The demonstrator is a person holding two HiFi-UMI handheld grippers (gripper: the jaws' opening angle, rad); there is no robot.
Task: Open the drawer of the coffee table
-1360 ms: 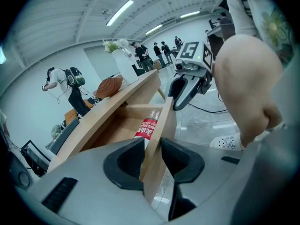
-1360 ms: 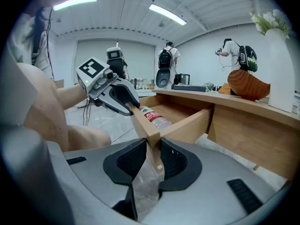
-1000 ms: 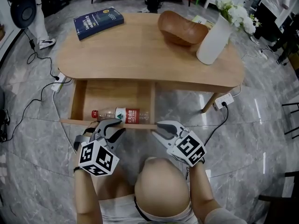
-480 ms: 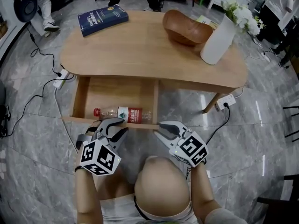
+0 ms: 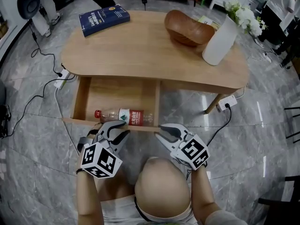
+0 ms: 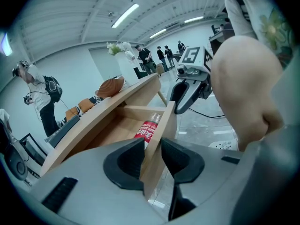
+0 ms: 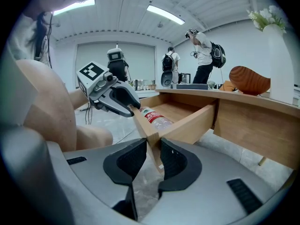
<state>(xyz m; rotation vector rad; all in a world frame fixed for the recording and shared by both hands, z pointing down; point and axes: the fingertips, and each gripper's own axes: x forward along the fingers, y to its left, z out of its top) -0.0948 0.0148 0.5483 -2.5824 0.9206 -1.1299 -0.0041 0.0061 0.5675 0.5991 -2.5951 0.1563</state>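
nothing much had moved since the earlier frames: both grippers kept their hold on the drawer, the bottle lay as before, and only the legs of someone at the far edge had shifted to the left.

left gripper [image 5: 123, 127] had its jaws part open and pressed on the front board [image 6: 161, 130] of the drawer [image 5: 112, 95], one pad on the inner face and one on the outer, toward the middle of the board. right gripper [image 5: 159, 131] was clamped the same way on the right near corner of that board, its jaws a little narrower, with the side board running off to the far right behind them. the two grippers were near each other but apart, both pointing somewhat down and away from the person.

the drawer stood pulled well out to the near side from under the left half of the coffee table [image 5: 140, 50]. inside it a plastic bottle [image 5: 124, 116] with a red label lay on its side just behind the front board, cap to the left.

on the table top, a blue book [image 5: 104, 18] lay at the far left, a wooden bowl [image 5: 187, 28] at the far right, and a white vase [image 5: 219, 40] of pale flowers just right of the bowl. on the grey marble floor, a power strip [image 5: 225, 102] sat by the right table leg.
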